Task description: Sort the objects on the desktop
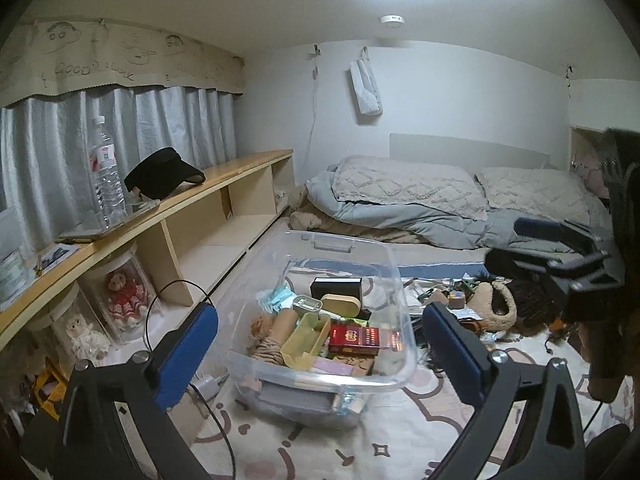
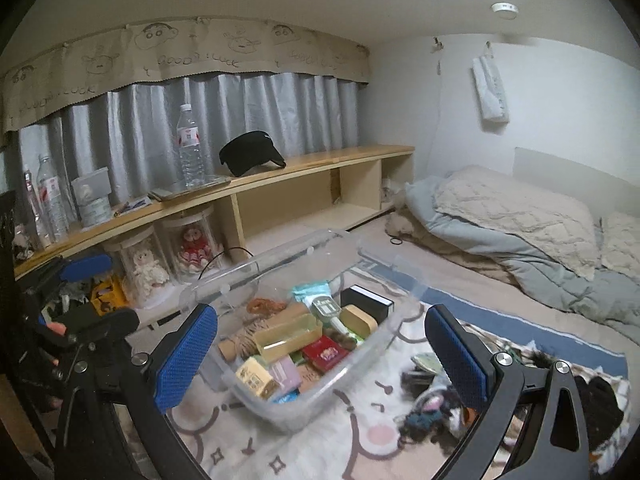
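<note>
A clear plastic bin (image 1: 400,280) (image 2: 256,268) sits on a patterned blanket. It holds a red box (image 1: 354,340) (image 2: 326,354), a black box (image 1: 336,288) (image 2: 370,300), a twine spool (image 1: 266,350) (image 2: 240,340), a yellow-green case (image 1: 306,338) (image 2: 288,338) and several other small items. My left gripper (image 1: 320,354) is open and empty, held above the bin's near side. My right gripper (image 2: 320,354) is open and empty, above the bin's right edge; it also shows at the right of the left wrist view (image 1: 548,248). A pile of loose objects (image 1: 480,300) (image 2: 440,400) lies right of the bin.
A wooden shelf (image 1: 224,176) (image 2: 320,160) runs along the curtain wall, with a water bottle (image 1: 105,172) (image 2: 191,148), a black visor (image 1: 162,176) (image 2: 252,156) and doll jars (image 1: 124,292) (image 2: 192,246) under it. Bedding (image 1: 400,200) (image 2: 520,220) lies behind. A black cable (image 1: 160,304) loops at the left.
</note>
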Motion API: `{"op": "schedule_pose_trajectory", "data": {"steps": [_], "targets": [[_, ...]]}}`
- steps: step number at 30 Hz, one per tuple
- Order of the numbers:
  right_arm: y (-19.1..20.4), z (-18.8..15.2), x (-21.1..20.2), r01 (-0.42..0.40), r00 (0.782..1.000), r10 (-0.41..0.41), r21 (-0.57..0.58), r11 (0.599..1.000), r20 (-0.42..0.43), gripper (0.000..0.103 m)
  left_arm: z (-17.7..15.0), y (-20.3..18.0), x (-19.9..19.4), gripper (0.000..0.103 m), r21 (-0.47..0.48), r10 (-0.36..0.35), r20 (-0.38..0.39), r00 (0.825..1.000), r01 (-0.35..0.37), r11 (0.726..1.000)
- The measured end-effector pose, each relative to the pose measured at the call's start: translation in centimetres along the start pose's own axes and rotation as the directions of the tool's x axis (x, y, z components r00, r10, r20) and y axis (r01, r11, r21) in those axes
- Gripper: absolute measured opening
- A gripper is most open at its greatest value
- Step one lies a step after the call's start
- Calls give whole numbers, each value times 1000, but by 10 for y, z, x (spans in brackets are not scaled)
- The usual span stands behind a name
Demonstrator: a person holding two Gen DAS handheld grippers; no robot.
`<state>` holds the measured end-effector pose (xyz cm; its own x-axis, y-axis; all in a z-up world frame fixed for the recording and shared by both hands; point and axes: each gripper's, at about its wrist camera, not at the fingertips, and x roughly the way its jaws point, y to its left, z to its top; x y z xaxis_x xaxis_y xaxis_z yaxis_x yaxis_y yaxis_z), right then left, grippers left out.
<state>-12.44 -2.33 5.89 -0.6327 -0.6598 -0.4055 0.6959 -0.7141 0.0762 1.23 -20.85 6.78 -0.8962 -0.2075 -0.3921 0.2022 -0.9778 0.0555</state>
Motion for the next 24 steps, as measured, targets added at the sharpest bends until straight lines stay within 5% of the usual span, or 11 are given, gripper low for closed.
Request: {"op": "schedule_pose_trajectory", "data": {"steps": [24], "targets": [[-8,-70,-81,60,998,-60,13,998,-8,103,-49,-35,-53,103,-42,-7,-36,999,6,999]]}}
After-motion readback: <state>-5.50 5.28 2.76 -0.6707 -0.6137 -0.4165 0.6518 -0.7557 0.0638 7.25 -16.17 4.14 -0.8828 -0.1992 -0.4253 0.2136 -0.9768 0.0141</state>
